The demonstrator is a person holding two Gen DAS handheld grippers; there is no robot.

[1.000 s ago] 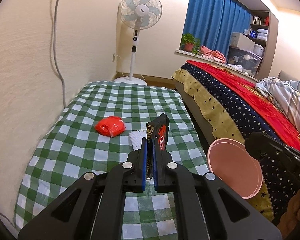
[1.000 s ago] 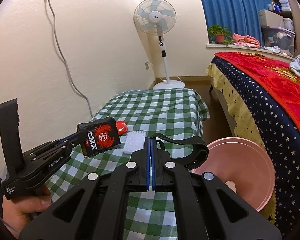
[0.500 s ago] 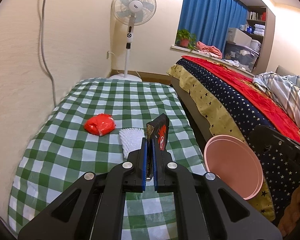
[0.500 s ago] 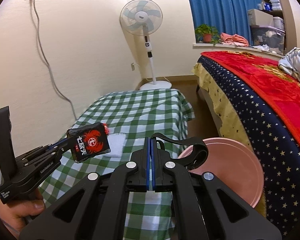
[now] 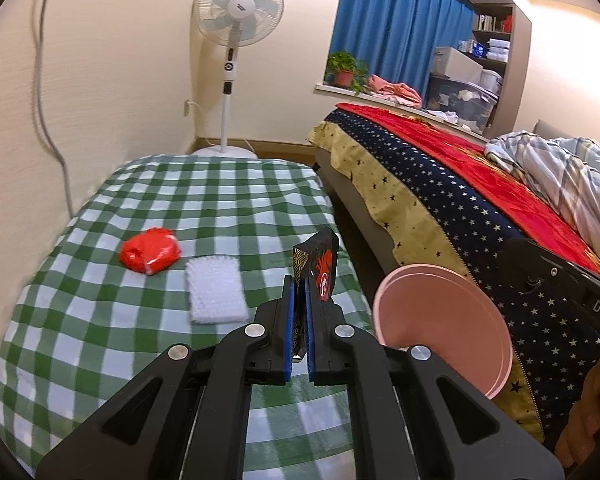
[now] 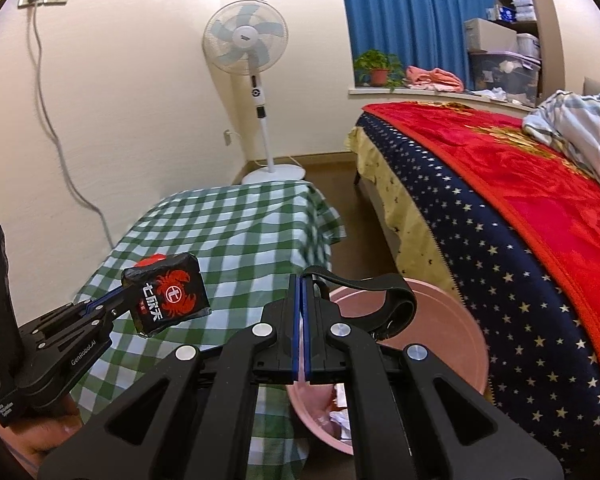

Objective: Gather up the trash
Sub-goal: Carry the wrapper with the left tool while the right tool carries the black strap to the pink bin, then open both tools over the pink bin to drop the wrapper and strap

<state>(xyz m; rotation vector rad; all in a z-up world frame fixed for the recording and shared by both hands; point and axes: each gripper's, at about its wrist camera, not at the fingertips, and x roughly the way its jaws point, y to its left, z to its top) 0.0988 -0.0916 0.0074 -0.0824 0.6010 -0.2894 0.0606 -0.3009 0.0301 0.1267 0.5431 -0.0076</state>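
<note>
1. Bedroom floor space holds a low table under a green-checked cloth (image 5: pixel 236 200) against the left wall, with a bed in a starred navy and red cover (image 5: pixel 460 200) to the right and a standing fan (image 5: pixel 238 4) at the far end.

2. Between table and bed, near the table's right edge, sits a pink bin (image 6: pixel 440 320); the right wrist view shows some crumpled paper already inside it.

3. On the cloth lie two loose pieces: a white bubble-wrap pad (image 5: pixel 216 292) near the middle and, just to its far left, a crumpled red wrapper (image 5: pixel 150 250). Both look feather-light and soft; the pad would likely fold when pinched at an edge, and the wrapper should crush easily, so a pinch across its bulk seems best.

4. The left gripper (image 5: pixel 298 312) is clamped on a black snack packet (image 6: pixel 166 294) with a red crab print, held by its lower edge above the near end of the table. It looks thin, glossy and probably slippery, so a firm pinch well inside the seam suits it.

5. The right gripper (image 6: pixel 302 320) has its pads pressed together with nothing visible between them; a black strap (image 6: pixel 374 284) curls beside its tips, above the bin.
</note>
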